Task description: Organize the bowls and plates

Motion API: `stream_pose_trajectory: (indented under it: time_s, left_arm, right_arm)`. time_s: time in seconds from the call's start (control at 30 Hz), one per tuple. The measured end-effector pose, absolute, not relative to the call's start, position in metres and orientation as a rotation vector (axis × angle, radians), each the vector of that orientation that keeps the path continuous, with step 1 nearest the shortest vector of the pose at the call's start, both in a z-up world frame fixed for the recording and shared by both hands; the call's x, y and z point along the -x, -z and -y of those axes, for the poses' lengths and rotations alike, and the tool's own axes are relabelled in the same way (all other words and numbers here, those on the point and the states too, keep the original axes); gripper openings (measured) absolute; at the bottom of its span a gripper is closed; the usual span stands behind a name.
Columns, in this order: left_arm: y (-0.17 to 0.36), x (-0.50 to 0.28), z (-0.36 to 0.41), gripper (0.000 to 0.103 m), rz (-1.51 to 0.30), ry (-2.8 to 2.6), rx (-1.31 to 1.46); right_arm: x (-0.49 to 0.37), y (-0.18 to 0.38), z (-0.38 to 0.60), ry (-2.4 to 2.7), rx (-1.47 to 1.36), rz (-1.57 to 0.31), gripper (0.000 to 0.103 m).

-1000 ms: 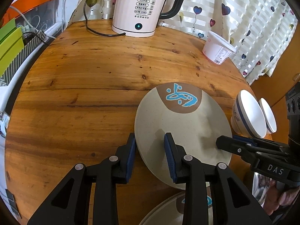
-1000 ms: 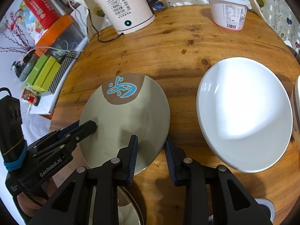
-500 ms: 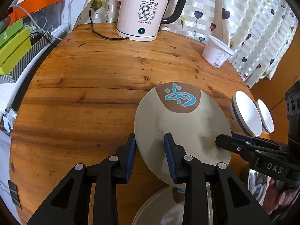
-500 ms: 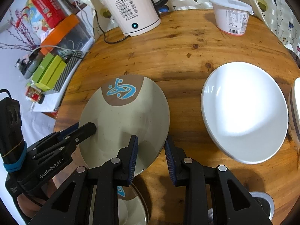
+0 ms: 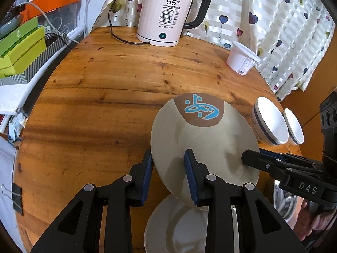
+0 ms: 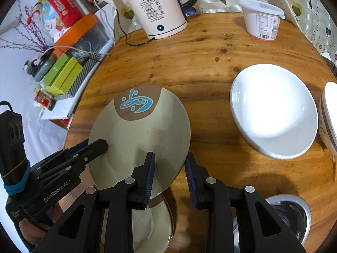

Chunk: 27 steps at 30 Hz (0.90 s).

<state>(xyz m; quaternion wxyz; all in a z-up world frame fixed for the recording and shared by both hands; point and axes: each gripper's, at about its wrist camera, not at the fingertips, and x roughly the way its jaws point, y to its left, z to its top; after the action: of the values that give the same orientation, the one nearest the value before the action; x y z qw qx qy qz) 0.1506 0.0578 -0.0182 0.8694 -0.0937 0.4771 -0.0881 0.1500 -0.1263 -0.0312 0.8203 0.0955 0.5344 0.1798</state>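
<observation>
Left hand-held gripper [image 5: 168, 164] & right hand-held gripper [image 6: 169, 167] each pinch opposite rims of the beige plate w/ blue motif [image 5: 202, 143], held tilted above the counter [image 5: 105, 97] near its front edge. A second beige plate [image 5: 174, 225] lies flat right below it. Right view only: white plate [image 6: 273, 109] toward counter's right side, steel bowl [image 6: 292, 213] at front-right. Left view only: two blue-striped white bowls [image 5: 271, 122] side by side at right edge. Both views: kettle [image 5: 168, 19] & white tub [image 5: 242, 57] at back edge.
</observation>
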Motion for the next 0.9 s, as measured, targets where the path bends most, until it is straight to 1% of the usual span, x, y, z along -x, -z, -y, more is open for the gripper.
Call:
stream_pose_trajectory:
  time_s: [0.6,0.9]
  left_arm:
    - [0.015,-0.105,-0.058,0.032,-0.995,0.153,0.221]
    - [0.020,-0.086,-0.059,0.032,-1.005,0.130,0.230]
  right_arm:
    - [-0.114,0.027,0.125,-0.420,-0.181,-1.131,0.028]
    - [-0.098,0.034,0.122,-0.439,-0.169,-1.146,0.028]
